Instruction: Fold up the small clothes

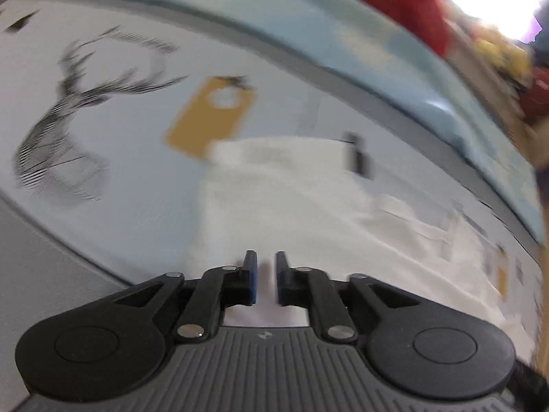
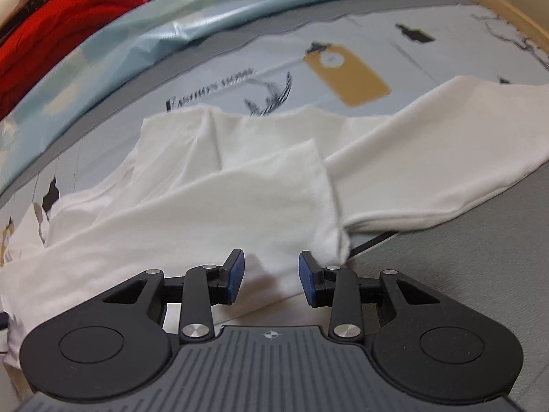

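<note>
Left claw (image 1: 266,276) jaws a narrow gap apart, nothing pinched, hanging over the white garment (image 1: 281,199), view blurred. Right claw (image 2: 271,279) jaws wider apart, a fold of the same white garment (image 2: 212,199) lying between the pads, not pressed. Garment spread partly folded on a pale printed sheet (image 2: 429,55) with a deer drawing (image 1: 68,116) and a tan tag print (image 2: 350,75). Light blue cloth (image 2: 178,24) along the sheet's far edge, red fabric (image 2: 58,24) beyond it
</note>
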`<state>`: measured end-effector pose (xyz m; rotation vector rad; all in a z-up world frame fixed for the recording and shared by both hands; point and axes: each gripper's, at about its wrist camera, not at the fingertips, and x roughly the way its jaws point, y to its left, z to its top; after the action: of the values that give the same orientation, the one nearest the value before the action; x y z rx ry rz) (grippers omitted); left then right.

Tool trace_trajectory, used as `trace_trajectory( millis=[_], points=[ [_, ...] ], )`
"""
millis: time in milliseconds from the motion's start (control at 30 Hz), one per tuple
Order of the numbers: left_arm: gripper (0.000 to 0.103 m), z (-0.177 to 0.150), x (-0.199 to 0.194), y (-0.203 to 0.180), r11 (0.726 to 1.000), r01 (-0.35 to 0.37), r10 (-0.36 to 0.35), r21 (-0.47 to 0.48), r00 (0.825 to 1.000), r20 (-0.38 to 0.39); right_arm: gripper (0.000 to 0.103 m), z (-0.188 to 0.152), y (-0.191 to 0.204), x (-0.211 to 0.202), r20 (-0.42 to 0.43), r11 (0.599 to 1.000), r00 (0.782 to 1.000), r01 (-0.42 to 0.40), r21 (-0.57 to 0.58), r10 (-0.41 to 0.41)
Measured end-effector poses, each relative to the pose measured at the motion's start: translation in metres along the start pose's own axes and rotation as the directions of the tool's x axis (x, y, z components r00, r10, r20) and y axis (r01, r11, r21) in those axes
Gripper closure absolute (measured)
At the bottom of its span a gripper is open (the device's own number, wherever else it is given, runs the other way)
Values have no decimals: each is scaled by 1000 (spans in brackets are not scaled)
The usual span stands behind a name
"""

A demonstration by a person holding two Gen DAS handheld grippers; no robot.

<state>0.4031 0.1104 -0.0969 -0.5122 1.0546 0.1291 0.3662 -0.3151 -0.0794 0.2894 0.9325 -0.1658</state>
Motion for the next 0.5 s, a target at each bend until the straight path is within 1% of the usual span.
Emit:
trace_trajectory(
  millis=[33, 67, 133, 167, 200, 300, 333, 400, 433, 500],
  points=[
    [75, -4, 1, -5, 1000, 29, -29, 7, 999, -15, 66, 1, -2, -4, 16, 1000, 1000, 0, 0, 0],
    [69, -10, 5, -9, 998, 61, -61, 7, 997, -47, 66, 3, -5, -8, 30, 1000, 1000, 0, 4, 0],
    [65, -22, 23, -13, 996, 85, -84, 3, 987, -139, 66, 6, -13, -13, 52, 1000, 999, -3, 25, 2],
    [65, -29, 34, -13, 997, 75, -74, -1, 978, -193, 66, 7, -20, -15, 63, 999, 998, -5, 43, 3],
    [66, -34, 40, -12, 998, 65, -63, -1, 974, -216, 66, 9, -26, -17, 74, 998, 997, -3, 61, -2],
    [65, -31, 32, -19, 999, 45, -39, 26, 980, -194, 66, 15, -50, -25, 137, 992, 989, 31, 124, -48],
    [65, -29, 24, -22, 998, 51, -45, 31, 985, -168, 66, 18, -61, -28, 160, 988, 985, 42, 152, -66],
    [62, -28, 14, -28, 997, 70, -63, 42, 987, -145, 66, 24, -86, -35, 204, 976, 975, 44, 213, -88],
    [60, -28, 12, -30, 996, 82, -75, 44, 987, -145, 66, 27, -100, -38, 227, 969, 969, 40, 246, -98],
    [59, -28, 12, -34, 995, 94, -87, 42, 984, -155, 66, 32, -132, -43, 255, 945, 957, 48, 323, -136]
  ],
)
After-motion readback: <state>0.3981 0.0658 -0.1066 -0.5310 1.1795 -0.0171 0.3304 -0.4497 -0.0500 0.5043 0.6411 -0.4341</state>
